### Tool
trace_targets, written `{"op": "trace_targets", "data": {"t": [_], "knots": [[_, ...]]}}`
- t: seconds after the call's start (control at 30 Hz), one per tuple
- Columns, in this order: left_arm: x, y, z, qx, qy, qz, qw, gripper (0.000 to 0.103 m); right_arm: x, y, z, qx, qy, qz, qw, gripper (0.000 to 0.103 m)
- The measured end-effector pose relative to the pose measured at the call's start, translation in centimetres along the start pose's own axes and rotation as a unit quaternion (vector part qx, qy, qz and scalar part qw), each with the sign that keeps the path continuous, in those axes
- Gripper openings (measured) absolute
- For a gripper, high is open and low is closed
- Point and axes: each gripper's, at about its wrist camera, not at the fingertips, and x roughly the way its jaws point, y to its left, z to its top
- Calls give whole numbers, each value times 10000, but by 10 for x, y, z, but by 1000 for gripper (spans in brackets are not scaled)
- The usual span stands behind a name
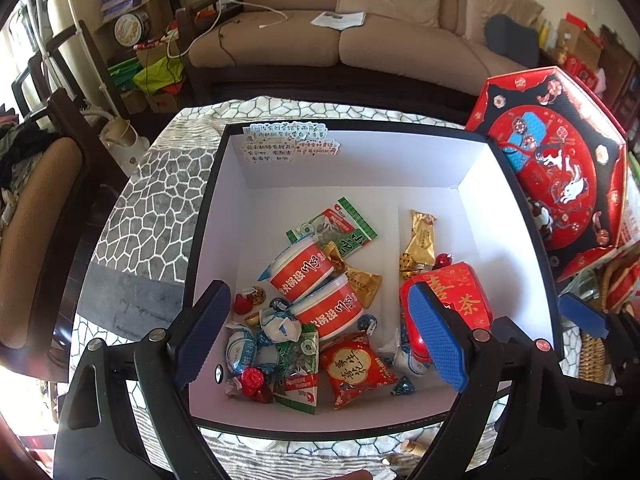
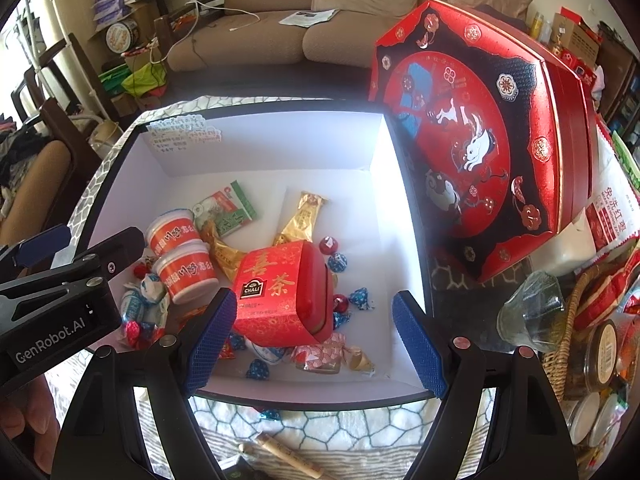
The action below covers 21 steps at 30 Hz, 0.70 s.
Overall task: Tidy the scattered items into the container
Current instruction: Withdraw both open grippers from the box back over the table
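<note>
A large box point(image 1: 204, 232) with a dark rim and white inside stands on the patterned tablecloth. In it lie two red-and-white cups point(image 1: 308, 276), green packets point(image 1: 340, 226), gold packets point(image 1: 420, 240), a red tea tin point(image 2: 284, 292) and several wrapped candies. My left gripper point(image 1: 320, 336) hangs open over the box's near left part with nothing between its fingers. My right gripper point(image 2: 314, 344) is open above the near edge; the tin lies just beyond its left pad point(image 2: 212, 336), apart from the right pad. A blue candy point(image 2: 269, 415) and a tan stick packet point(image 2: 288, 456) lie on the cloth in front of the box.
A red octagonal gift box point(image 2: 472, 132) leans against the container's right side. Right of it stand a glass point(image 2: 532, 312), a wicker basket point(image 2: 560, 352) and jars point(image 2: 600, 356). A sofa point(image 1: 340, 40) is behind the table, a chair point(image 1: 36, 220) at the left.
</note>
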Motion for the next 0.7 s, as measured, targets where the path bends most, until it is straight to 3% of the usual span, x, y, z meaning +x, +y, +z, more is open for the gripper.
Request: {"op": "trace_targets", "data": {"t": [0.1, 0.17, 0.53, 0.7], "knots": [[-4, 2, 0, -16, -46, 34, 10000, 92, -5, 2, -2, -29, -31, 4, 10000, 82], [-8, 3, -1, -24, -107, 64, 9999, 98, -8, 2, -3, -34, -57, -1, 10000, 82], [-33, 10, -8, -125, -317, 101, 9994, 99, -28, 13, -18, -243, -202, -13, 9995, 82], [-47, 19, -26, -448, -553, -14, 9975, 103, -45, 16, -32, -303, -517, 78, 9982, 83]]}}
